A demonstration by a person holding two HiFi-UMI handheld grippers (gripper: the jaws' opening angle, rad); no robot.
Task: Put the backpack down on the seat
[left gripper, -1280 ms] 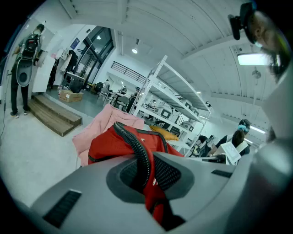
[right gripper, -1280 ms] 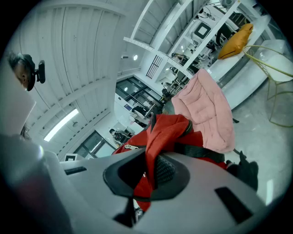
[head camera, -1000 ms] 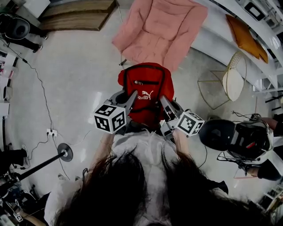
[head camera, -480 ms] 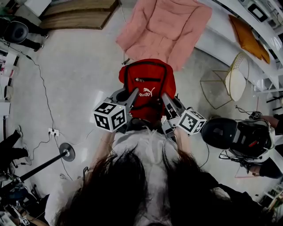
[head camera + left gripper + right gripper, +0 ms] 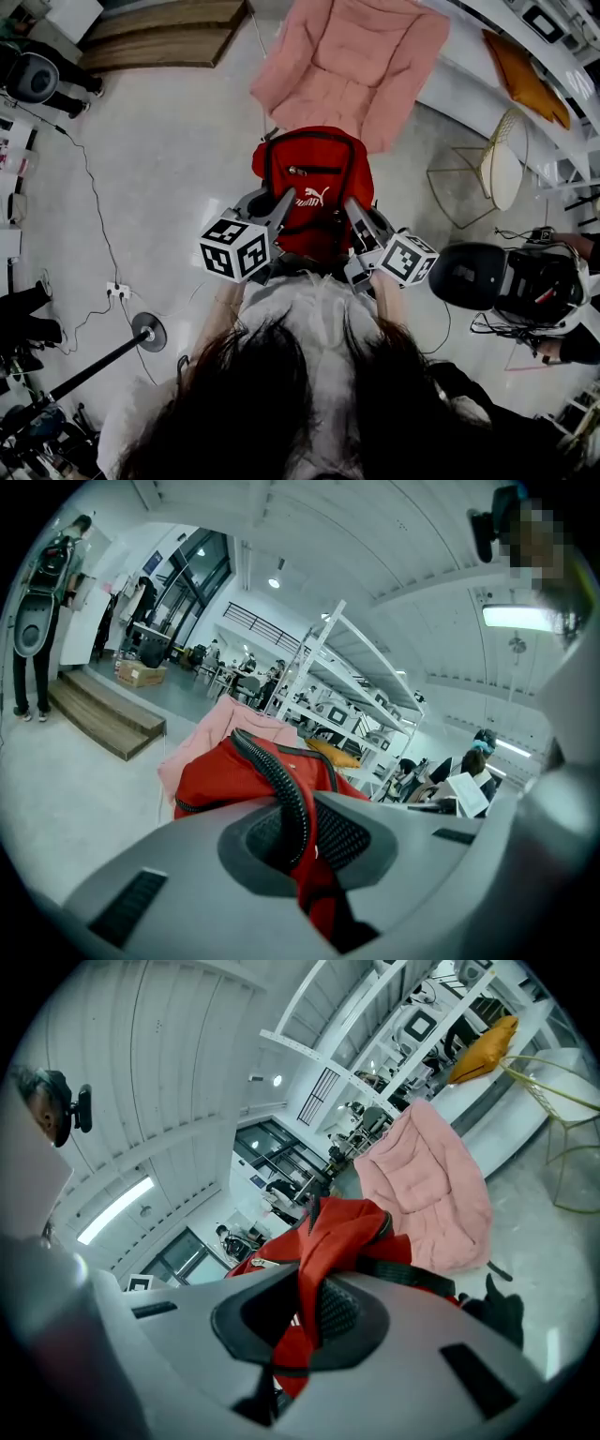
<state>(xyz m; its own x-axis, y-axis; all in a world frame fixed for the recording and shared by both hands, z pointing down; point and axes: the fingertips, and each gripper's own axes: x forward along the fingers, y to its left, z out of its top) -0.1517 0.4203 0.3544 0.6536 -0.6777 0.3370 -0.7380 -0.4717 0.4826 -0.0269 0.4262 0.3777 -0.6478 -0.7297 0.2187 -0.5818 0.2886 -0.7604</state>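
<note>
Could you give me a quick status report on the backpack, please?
Left claw, right claw shut on backpack straps. Backpack held short of pink chair. No obstacle seen.

Head view: from high overhead, facing steeply down. Left, right gripper views: riding close behind own jaws, facing forward, nearly level. All three share red fabric backpack (image 5: 314, 173), pink padded chair (image 5: 349, 56).

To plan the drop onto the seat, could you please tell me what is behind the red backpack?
Beyond the red backpack stands the pink cushioned chair, on pale floor. The backpack hides part of the chair's near edge and the floor beneath itself.
</note>
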